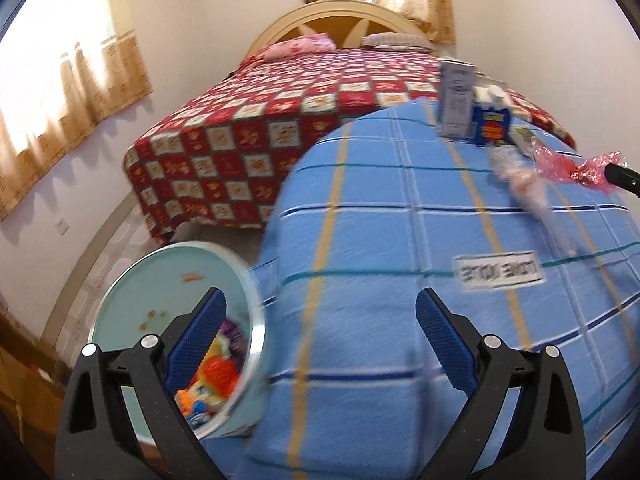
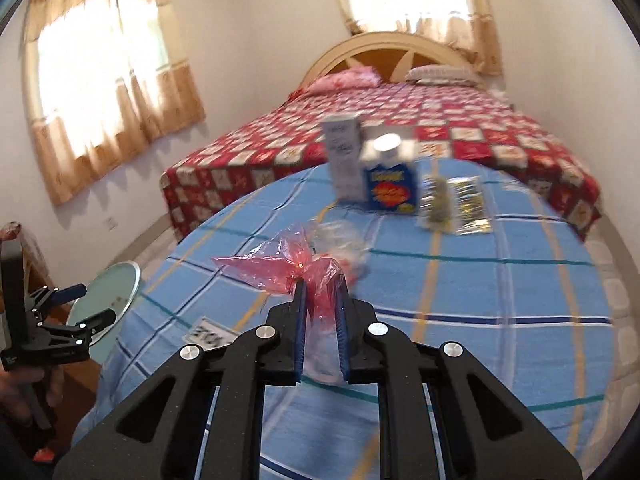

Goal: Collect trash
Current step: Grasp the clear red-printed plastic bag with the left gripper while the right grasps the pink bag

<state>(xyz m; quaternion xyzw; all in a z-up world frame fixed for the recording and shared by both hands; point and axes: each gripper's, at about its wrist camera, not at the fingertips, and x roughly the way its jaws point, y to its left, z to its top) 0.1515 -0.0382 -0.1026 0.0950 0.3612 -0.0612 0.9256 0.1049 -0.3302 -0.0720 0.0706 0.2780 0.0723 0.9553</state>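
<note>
While the right gripper (image 2: 322,292) pinches one pink wrapper (image 2: 280,266), the left gripper (image 1: 320,320) gapes empty; two cartons (image 2: 390,184) stand beyond.

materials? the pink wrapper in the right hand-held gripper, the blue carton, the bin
Pink wrapper: looks like thin translucent plastic film, crinkled and glossy, pinched in the right hand-held gripper.
Blue carton: seemingly printed paperboard, flat faces, with a white round cap, probably plastic.
Bin: pale blue and smooth with a shiny silvery rim; plastic or painted metal, can't tell.

Right tongs (image 2: 322,292) clamped on pink plastic wrapper (image 2: 280,266) above blue checked cloth (image 2: 480,300).
</note>
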